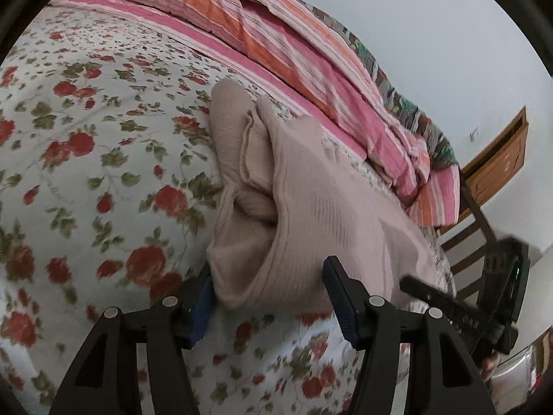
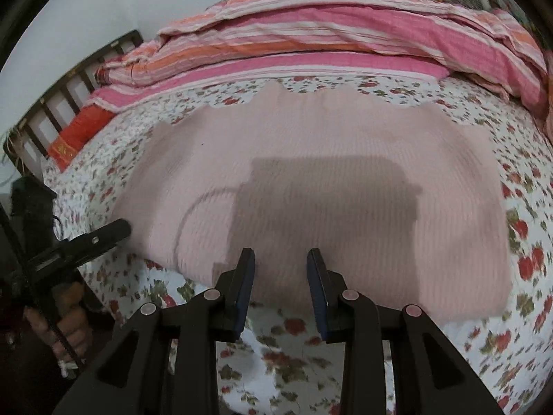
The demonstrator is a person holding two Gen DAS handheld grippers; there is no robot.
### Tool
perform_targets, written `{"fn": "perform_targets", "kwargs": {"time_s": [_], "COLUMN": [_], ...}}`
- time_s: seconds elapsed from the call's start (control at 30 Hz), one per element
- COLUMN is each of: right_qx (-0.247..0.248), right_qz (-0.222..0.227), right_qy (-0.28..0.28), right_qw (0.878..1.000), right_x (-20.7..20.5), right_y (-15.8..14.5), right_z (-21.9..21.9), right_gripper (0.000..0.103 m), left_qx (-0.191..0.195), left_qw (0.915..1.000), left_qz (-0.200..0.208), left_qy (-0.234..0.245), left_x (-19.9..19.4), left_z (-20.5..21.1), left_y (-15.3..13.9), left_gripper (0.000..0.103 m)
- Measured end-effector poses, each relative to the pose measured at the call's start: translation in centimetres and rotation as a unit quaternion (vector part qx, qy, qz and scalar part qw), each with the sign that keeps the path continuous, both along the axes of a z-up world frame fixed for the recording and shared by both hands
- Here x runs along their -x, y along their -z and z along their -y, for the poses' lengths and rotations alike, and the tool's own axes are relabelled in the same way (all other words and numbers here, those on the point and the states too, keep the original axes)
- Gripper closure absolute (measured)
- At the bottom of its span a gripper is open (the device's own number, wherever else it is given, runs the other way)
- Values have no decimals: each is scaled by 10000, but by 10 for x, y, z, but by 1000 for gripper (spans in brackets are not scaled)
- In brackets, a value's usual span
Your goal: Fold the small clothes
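Pink knit top spread on floral bed, both grippers at its near edge.

Floral bedsheet (image 2: pixel 518 207) under everything, striped quilt (image 2: pixel 345 27) bunched along the far side. Pink ribbed top (image 2: pixel 311 145) lies flat mid-bed. Left gripper (image 1: pixel 269 297) jaws about half apart, bunched end of the top between them, pads not clearly pressing. Right gripper (image 2: pixel 280 276) jaws narrowly apart over the near hem, gripping nothing.

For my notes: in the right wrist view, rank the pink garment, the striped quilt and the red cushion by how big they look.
1. Pink garment, though it is nearest the camera.
2. Striped quilt.
3. Red cushion.
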State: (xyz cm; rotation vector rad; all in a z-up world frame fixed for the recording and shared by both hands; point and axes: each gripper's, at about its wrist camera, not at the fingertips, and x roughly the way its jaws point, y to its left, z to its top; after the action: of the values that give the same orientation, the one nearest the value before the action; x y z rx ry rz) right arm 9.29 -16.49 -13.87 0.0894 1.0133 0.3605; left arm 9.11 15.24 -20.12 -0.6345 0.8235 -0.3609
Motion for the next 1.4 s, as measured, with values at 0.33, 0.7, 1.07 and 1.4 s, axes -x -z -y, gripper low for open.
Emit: {"fn": "perform_targets", "kwargs": {"time_s": [0.33, 0.7, 1.07, 1.4], "right_qx": [-50, -485, -890, -1057], "right_qz": [195, 316, 673, 570], "right_qy": [770, 1445, 1977, 2352], "right_qw": [9968, 9878, 9739, 9645], "right_x": [21, 36, 46, 67], "right_y": [-19, -17, -27, -19], "right_z": [76, 155, 216, 250], "right_gripper": [72, 72, 72, 72], "left_qx": [121, -797, -2604, -2440], "left_qw": [9999, 9952, 9638, 9594], "left_qz": [-17, -32, 561, 214], "left_qy": [-74, -571, -89, 1401], "left_x": [-34, -48, -57, -55], "left_z": [20, 41, 172, 322], "left_y": [-11, -60, -151, -117], "left_gripper": [48, 85, 86, 86]}}
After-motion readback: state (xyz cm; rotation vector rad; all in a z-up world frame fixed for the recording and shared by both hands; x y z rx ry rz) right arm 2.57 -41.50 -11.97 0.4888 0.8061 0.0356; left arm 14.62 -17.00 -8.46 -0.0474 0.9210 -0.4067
